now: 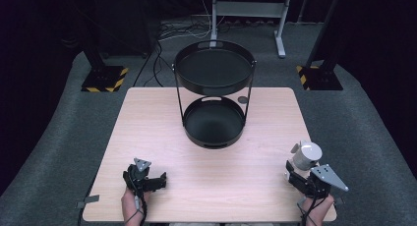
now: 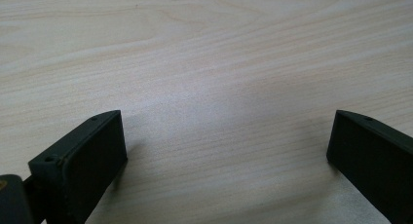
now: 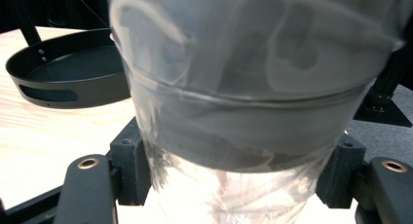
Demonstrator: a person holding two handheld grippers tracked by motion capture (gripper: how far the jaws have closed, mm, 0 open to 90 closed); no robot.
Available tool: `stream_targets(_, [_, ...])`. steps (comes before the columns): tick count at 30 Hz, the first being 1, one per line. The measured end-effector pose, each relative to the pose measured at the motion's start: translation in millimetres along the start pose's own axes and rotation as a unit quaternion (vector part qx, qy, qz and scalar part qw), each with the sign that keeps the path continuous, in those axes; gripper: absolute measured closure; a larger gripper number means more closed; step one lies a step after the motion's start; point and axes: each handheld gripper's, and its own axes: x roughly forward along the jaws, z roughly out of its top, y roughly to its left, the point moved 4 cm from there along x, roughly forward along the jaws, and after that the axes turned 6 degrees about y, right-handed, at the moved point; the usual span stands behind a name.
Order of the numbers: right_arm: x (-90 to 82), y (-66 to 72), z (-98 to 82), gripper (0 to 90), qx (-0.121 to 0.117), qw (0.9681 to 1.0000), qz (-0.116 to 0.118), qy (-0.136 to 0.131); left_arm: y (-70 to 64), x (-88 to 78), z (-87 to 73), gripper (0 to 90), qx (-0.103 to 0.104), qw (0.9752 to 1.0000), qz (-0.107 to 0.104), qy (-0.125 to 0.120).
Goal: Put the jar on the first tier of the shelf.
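- Cup (image 1: 307, 155) of clear plastic sits between the jaws of the right claw (image 1: 298, 173), near the right edge of the desk (image 1: 162, 137) and close to its near side.
- In the right gripper view the cup (image 3: 248, 87) is very close to the camera, and both black jaws press against its lower wall, one on each side, so the right claw is closed on it.
- The cup is see-through and cloudy, with a thin ridge running round it; whether its base rests on the desk or is lifted clear I cannot tell.
- The right claw comes in from the bottom right of the high view, with its grey three-cornered plate on top and a hand behind it at the desk edge.
- The left claw (image 1: 160, 179) lies low over the desk near the front left, well apart from the cup.
- In the left gripper view the left claw (image 2: 226, 151) has its jaws standing wide apart, with bare wood grain between them and nothing held.
- A black two-tier tray stand (image 1: 214, 96) is on the far middle of the desk, one round tray above the other on thin uprights.
- Its lower tray (image 3: 68, 78) shows behind the cup in the right gripper view, to the left, with a slot handle cut in its wall.
- A small dark round thing (image 1: 243, 99) lies on the desk just right of the stand; it is too small to tell what it is.
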Motion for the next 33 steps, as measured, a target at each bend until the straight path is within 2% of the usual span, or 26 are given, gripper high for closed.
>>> stream_targets(19, [2.3,5.8,10.7,29.6,-0.011,0.9999,0.008,-0.003,-0.1,0.0,0.0,0.4,0.001,1.0000,-0.001,0.000])
stream_targets(33, [13.0,14.6,21.3,29.6,-0.022,0.9994,0.024,-0.003,-0.7,-0.3,-0.2,0.3,0.001,1.0000,0.002,-0.001])
